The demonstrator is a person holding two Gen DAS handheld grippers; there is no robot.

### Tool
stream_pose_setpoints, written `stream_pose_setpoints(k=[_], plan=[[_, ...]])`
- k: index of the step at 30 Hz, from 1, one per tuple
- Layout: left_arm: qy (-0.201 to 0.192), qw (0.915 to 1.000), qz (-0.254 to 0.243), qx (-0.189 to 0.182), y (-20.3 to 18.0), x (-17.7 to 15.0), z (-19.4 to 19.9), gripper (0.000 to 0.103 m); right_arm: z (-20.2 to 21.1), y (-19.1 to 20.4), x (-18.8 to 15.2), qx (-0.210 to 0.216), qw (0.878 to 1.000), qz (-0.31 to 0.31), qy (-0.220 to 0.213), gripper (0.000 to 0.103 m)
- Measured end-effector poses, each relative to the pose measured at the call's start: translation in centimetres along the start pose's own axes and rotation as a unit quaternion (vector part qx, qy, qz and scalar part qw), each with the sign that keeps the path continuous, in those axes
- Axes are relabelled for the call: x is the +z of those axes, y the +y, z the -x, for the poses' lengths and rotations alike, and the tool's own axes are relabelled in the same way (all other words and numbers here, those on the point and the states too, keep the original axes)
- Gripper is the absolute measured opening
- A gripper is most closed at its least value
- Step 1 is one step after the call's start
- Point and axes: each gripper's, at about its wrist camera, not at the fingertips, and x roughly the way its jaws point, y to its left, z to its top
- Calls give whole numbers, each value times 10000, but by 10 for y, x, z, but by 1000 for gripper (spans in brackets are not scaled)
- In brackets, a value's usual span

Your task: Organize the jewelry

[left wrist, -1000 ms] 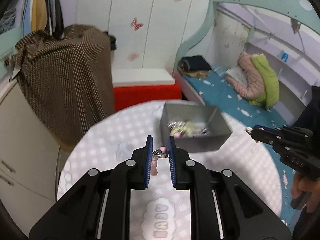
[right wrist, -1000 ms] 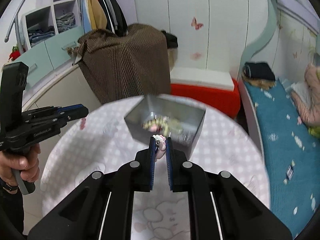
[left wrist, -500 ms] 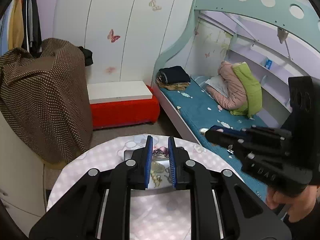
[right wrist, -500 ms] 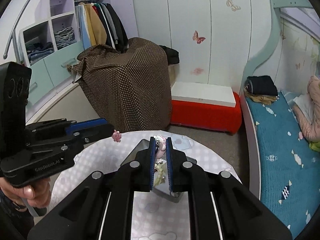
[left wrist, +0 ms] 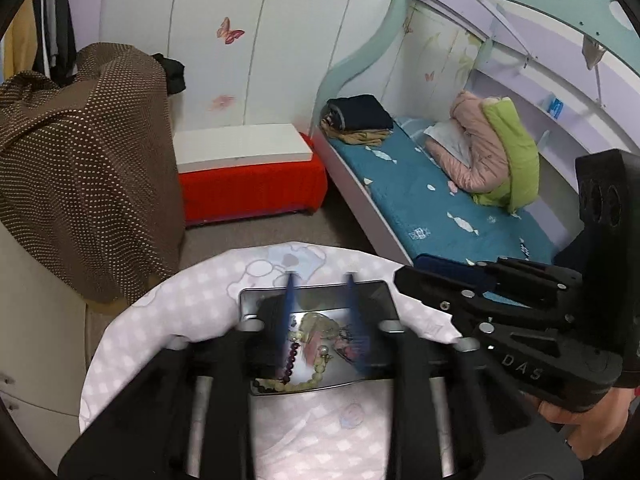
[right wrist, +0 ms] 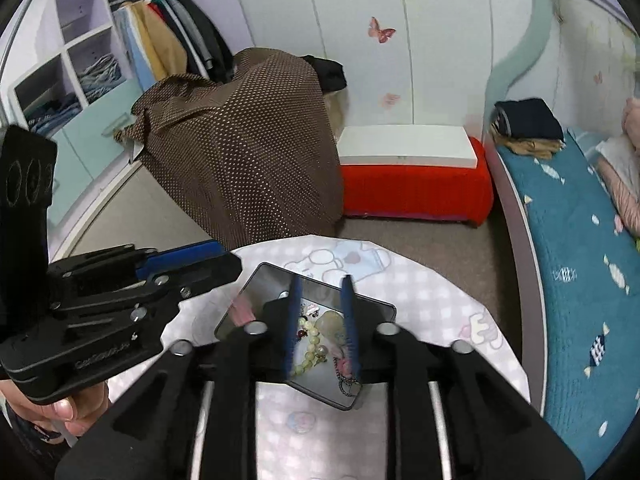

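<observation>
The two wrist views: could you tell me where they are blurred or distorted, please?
Left wrist view: the left gripper is motion-smeared, its jaws just opening over the tray; the bed stays sharp. Right wrist view: the right gripper is slightly blurred, opening too. Both views: fisheye bending and dark corners.

A metal tray [left wrist: 256, 300] is set on the round table [left wrist: 160, 320] directly beneath both grippers; beads and chains [right wrist: 316, 344] are heaped in it.

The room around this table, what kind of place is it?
Probably a child's bedroom: a bunk bed with a candy-print blue mattress, butterfly stickers on the white wall, and an open wardrobe of hanging clothes.
</observation>
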Motion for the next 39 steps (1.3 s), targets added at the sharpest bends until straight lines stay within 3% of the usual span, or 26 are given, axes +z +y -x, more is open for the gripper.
stream_pose_setpoints(k=[2, 5, 7, 14, 22, 26, 39], plan=[[-196, 9997, -14, 152, 2, -2, 8, 85, 3, -3, -2, -16, 10000, -66, -34, 30], [-419, 9986, -17, 331, 4, -5, 23, 94, 11, -7, -5, -128, 9995, -205, -190, 75], [-501, 9978, 40, 422, 5, -6, 34, 96, 20, -12, -6, -167, 9985, -362, -366, 96], [-954, 9901, -128, 1023, -8, -26, 80, 98, 54, -13, -15, -367, 9946, -668, -703, 96], [-1471, 9787, -258, 1406, -33, -61, 143, 98, 104, 11, -35, -566, 9901, -614, -1126, 96], [-1724, 9709, -366, 1619, -48, -85, 174, 98, 132, 32, -58, -673, 9878, -477, -1321, 96], [-2296, 9512, 10, 2059, -71, -180, 274, 98, 204, 83, -148, -1256, 9772, -201, -1698, 96]])
